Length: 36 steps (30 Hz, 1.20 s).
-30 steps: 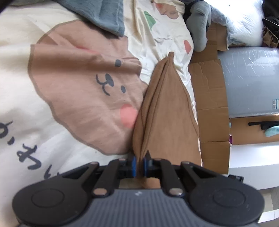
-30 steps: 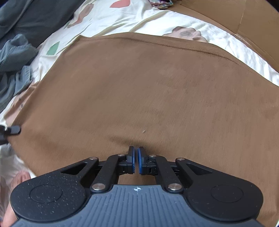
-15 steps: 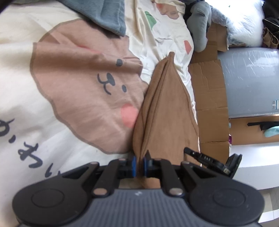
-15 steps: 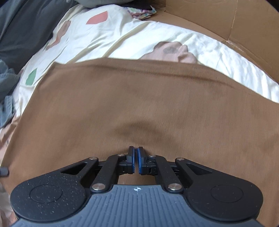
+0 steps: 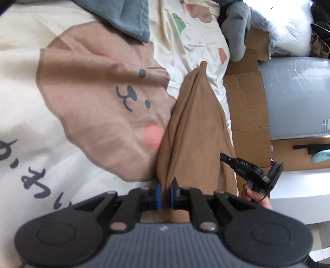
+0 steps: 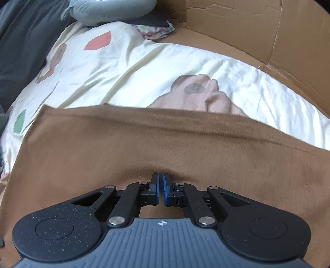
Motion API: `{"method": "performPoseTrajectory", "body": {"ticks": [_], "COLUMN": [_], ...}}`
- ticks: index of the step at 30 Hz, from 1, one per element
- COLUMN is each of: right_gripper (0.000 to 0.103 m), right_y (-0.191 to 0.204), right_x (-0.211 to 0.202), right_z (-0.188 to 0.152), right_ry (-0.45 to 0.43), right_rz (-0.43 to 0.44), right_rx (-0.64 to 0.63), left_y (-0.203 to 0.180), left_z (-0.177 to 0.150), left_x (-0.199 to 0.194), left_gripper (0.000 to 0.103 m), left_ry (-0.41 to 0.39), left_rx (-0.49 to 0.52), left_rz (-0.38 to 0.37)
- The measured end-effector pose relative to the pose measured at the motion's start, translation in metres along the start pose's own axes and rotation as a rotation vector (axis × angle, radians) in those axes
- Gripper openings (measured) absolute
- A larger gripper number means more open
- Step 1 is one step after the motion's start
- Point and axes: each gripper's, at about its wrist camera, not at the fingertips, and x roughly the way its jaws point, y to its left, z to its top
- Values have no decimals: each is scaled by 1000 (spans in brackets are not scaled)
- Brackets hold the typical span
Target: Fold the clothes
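A brown garment [image 5: 196, 127] lies on the bed and rises in a folded ridge toward my left gripper [image 5: 164, 195], which is shut on its near corner. In the right wrist view the same brown garment [image 6: 165, 148] spreads wide under my right gripper [image 6: 160, 191], whose blue pads are shut on a puckered fold of it. The left wrist view also catches the right gripper [image 5: 223, 157] at the cloth's right edge, held by a hand [image 5: 257, 198].
The garment rests on a cream bedsheet [image 5: 51, 154] with a cartoon print. Blue-grey clothes [image 5: 127, 18] lie at the far side. Flattened cardboard [image 5: 247, 107] lines the bed's right edge, beside a plastic-wrapped grey block [image 5: 299, 96]. A cardboard wall [image 6: 257, 31] stands behind the sheet.
The right gripper has come into the left wrist view at the garment's right edge. In the right wrist view the cloth's far edge has drawn nearer, baring more sheet. The left gripper has stayed still.
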Motion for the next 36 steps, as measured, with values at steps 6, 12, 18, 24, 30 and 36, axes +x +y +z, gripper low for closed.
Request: {"method": "performPoseTrajectory", "body": {"ticks": [6, 12, 18, 24, 30, 36], "right_gripper": [9, 9, 12, 31, 39, 44], "right_y": [0, 0, -1, 8, 22, 44], "right_x": [10, 20, 19, -10, -55, -98], "right_z": [16, 40, 55, 48, 22, -13], "right_ry": [-17, 4, 34, 42, 44, 18], "right_rz": [-39, -67, -52, -3, 41, 111], "right_rx": [-11, -47, -42, -93, -156, -214], "left_y": [-1, -3, -4, -9, -21, -40], "left_z": [1, 2, 1, 0, 0, -2], "left_x": [0, -2, -6, -4, -8, -14], "left_gripper": [9, 9, 9, 9, 9, 9], "left_ry": [1, 11, 10, 12, 1, -37], "left_rx": [5, 18, 22, 34, 46, 75], "left_rz": [-1, 4, 2, -3, -27, -48]}}
